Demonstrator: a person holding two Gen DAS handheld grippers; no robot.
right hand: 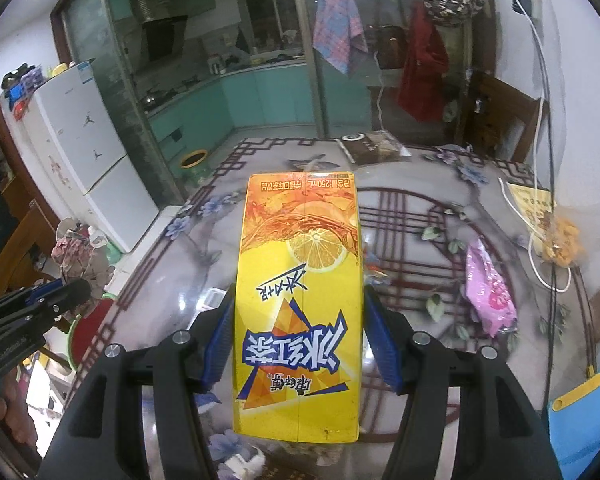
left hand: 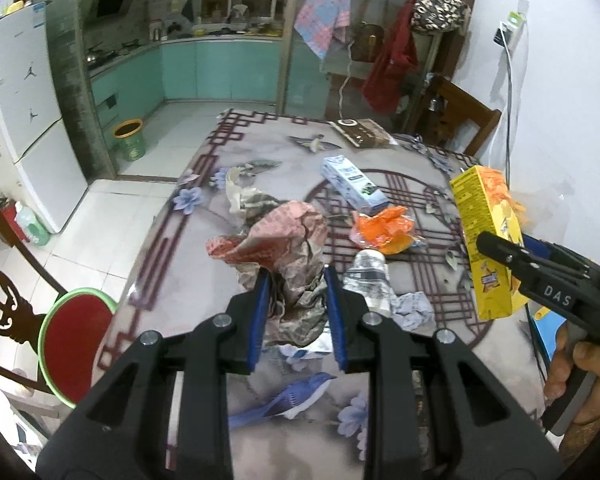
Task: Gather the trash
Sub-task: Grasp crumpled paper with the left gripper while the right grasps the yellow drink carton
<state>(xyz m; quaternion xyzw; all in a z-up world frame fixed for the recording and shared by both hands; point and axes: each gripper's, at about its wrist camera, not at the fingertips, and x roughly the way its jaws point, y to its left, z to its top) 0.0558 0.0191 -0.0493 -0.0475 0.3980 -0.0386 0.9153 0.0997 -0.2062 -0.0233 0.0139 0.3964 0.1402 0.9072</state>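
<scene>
Left claw pinches crumpled paper; right claw clamps yellow carton.

Two grippers – two drink cartons, one pink wrapper, one fridge

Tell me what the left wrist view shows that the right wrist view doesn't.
Left only: crumpled paper wad clamped in the left gripper, blue-white carton, orange wrapper and crushed bottle on the table.
Right only: pink packet, the yellow carton's printed front.
Both: yellow carton held in the right gripper, green bin.
</scene>
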